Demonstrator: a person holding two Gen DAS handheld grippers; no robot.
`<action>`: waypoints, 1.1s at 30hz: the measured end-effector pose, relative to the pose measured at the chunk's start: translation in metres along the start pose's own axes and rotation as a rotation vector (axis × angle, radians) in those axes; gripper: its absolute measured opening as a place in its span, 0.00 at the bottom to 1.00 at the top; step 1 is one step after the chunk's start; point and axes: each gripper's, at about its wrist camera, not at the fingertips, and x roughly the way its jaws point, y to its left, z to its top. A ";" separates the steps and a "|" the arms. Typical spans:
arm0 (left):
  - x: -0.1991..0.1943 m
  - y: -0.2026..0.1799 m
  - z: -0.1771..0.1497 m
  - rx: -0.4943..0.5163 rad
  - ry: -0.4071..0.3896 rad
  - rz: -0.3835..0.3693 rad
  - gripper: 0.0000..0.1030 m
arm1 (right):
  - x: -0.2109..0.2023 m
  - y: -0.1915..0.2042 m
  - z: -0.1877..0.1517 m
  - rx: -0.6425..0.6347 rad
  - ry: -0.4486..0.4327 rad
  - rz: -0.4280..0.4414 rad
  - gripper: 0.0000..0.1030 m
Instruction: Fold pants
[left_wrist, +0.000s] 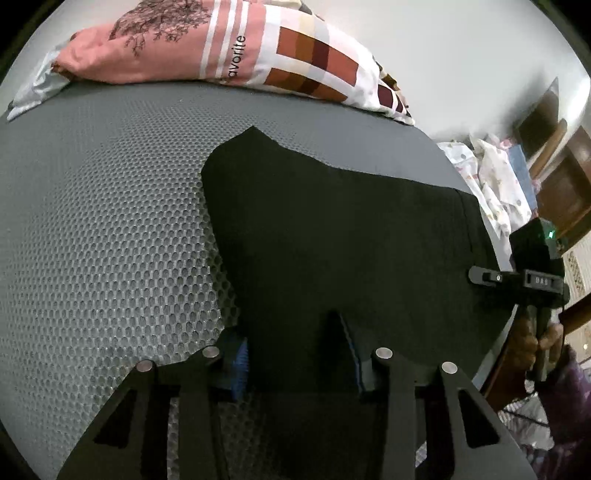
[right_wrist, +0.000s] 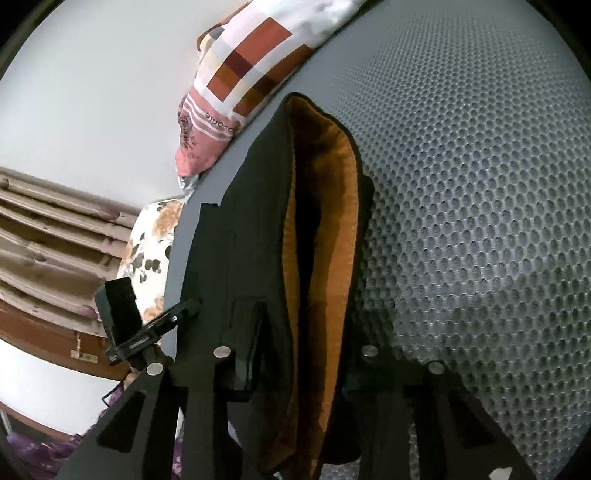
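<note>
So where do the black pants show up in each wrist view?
Left wrist view: the black pants fill the centre and lower right, spread on the grey mesh mattress.
Right wrist view: the pants run down the middle, their orange lining showing, mattress to their right.
Shared landmark: the pink and checked pillow, beyond the pants at the top of both views.

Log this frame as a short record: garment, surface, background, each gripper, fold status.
garment: black pants with orange-brown fleecy lining, doubled over, lining showing at the open end
surface: grey honeycomb-mesh bed cover
background: pink-and-patchwork printed pillow at the bed's far edge
left gripper: pants' edge between its fingers; grip unclear
right gripper: closed on the thick doubled edge
fold status: unfinished
</note>
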 end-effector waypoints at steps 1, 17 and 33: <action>0.000 0.000 0.000 0.004 0.002 0.001 0.40 | 0.001 0.000 -0.001 0.003 -0.005 0.004 0.27; 0.004 -0.016 0.000 0.084 -0.013 0.123 0.40 | 0.001 -0.001 -0.012 0.021 -0.070 0.002 0.25; 0.004 -0.026 -0.005 0.150 -0.030 0.189 0.41 | 0.002 0.003 -0.010 0.019 -0.073 -0.023 0.25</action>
